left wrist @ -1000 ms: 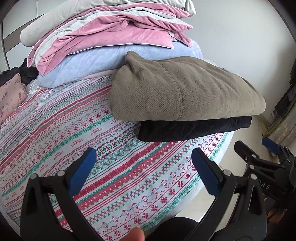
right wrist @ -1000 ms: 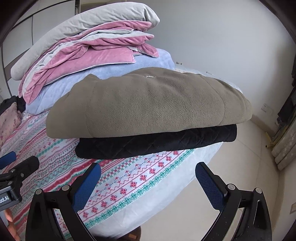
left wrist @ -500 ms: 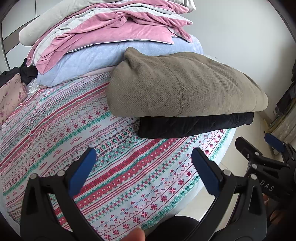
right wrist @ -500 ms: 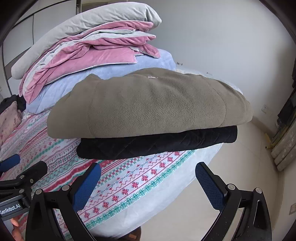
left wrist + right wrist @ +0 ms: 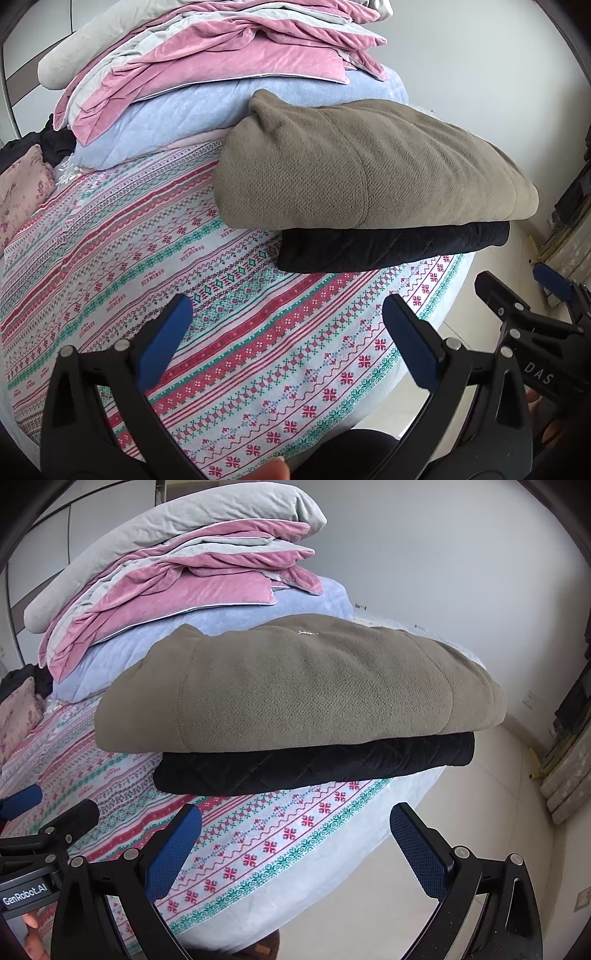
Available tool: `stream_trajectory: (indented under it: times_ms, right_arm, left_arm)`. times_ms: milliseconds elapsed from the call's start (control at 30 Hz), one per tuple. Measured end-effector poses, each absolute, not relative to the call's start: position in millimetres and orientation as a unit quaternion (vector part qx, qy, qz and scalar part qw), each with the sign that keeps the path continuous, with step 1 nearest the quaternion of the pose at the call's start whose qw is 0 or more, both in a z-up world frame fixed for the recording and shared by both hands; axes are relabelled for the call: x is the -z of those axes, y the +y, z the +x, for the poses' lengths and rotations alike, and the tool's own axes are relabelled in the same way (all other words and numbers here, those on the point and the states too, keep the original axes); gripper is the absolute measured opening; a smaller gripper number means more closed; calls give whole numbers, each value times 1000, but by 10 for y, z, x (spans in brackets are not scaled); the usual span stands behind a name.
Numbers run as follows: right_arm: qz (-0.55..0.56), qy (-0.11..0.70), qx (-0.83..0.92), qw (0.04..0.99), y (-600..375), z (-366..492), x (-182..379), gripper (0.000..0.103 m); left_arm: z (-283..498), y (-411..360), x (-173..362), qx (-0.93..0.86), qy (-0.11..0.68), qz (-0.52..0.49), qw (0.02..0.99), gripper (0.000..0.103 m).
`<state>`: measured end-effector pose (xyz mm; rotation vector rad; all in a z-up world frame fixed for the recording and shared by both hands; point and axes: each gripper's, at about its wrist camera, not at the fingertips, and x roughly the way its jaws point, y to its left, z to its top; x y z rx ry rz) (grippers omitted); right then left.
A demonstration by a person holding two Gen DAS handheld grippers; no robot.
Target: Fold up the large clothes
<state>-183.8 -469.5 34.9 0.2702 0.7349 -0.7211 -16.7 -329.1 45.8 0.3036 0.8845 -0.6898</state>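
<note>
A folded olive-brown fleece garment [image 5: 369,166] lies on top of a folded black quilted garment [image 5: 388,247] near the bed's right edge. Both also show in the right wrist view, the brown one [image 5: 295,683] above the black one [image 5: 314,764]. My left gripper [image 5: 288,328] is open and empty, held over the patterned bedsheet [image 5: 147,258] short of the stack. My right gripper [image 5: 295,838] is open and empty, held over the bed's edge in front of the stack. Each gripper shows at the side of the other's view.
A tall pile of pink, grey and light-blue bedding [image 5: 221,74] stands behind the stack. A floral pillow [image 5: 22,184] and dark cloth lie at the far left. The tiled floor [image 5: 480,812] and white wall are to the right.
Both grippers have drifted slightly, so the stack sits a little lower and closer in the views. Both stay open. The folded garments have not moved.
</note>
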Motion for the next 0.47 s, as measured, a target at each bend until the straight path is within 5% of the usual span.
stream_trajectory:
  times_ms: [467]
  right_arm:
    - [109, 359, 331, 866, -4560, -1654, -449, 103]
  left_arm:
    - [-38, -3064, -483, 325, 439, 102, 832, 102]
